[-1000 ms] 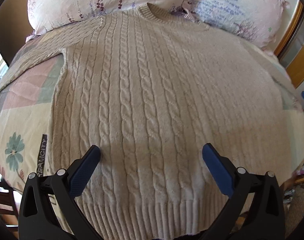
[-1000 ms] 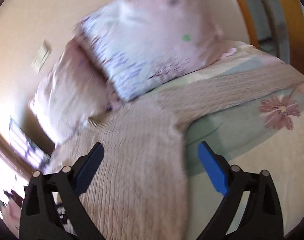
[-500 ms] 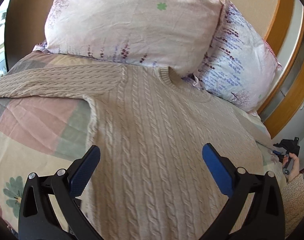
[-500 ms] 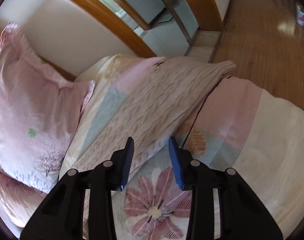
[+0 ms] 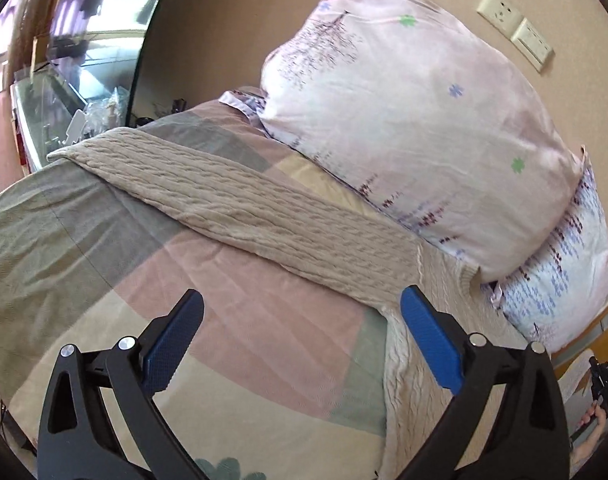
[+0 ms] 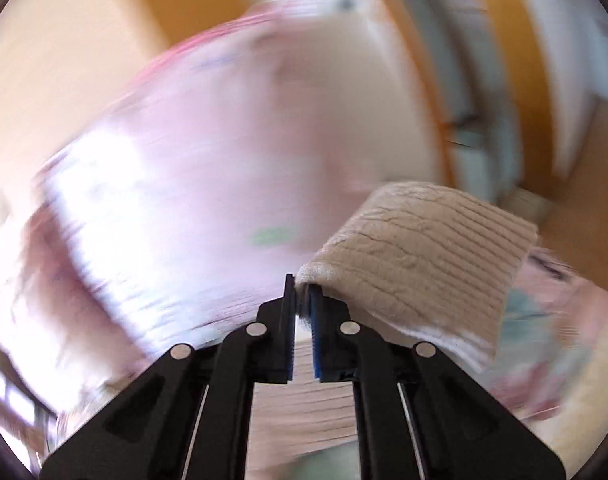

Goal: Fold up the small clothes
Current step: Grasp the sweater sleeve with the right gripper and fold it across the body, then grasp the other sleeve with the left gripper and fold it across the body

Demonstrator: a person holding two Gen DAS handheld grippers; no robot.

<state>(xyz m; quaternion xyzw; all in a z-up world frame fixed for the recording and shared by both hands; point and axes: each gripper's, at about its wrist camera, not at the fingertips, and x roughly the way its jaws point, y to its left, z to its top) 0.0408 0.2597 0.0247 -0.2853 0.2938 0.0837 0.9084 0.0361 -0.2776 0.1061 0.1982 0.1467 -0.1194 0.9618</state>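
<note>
A beige cable-knit sweater lies on the bed. In the left wrist view its left sleeve (image 5: 240, 204) stretches flat from the body at lower right toward the upper left. My left gripper (image 5: 300, 338) is open and empty, hovering above the bedspread just short of that sleeve. In the right wrist view my right gripper (image 6: 302, 300) is shut on the ribbed cuff of the other sleeve (image 6: 419, 260) and holds it lifted off the bed. That view is blurred by motion.
Two floral pillows (image 5: 415, 120) lean against the wall behind the sweater's collar. The patchwork bedspread (image 5: 104, 248) lies under everything. A glass cabinet (image 5: 52, 96) stands past the bed's left edge. A wall socket (image 5: 515, 28) is above the pillows.
My left gripper has swung left from over the sweater's body to its left sleeve. My right gripper has closed on the right sleeve's cuff and lifted it.
</note>
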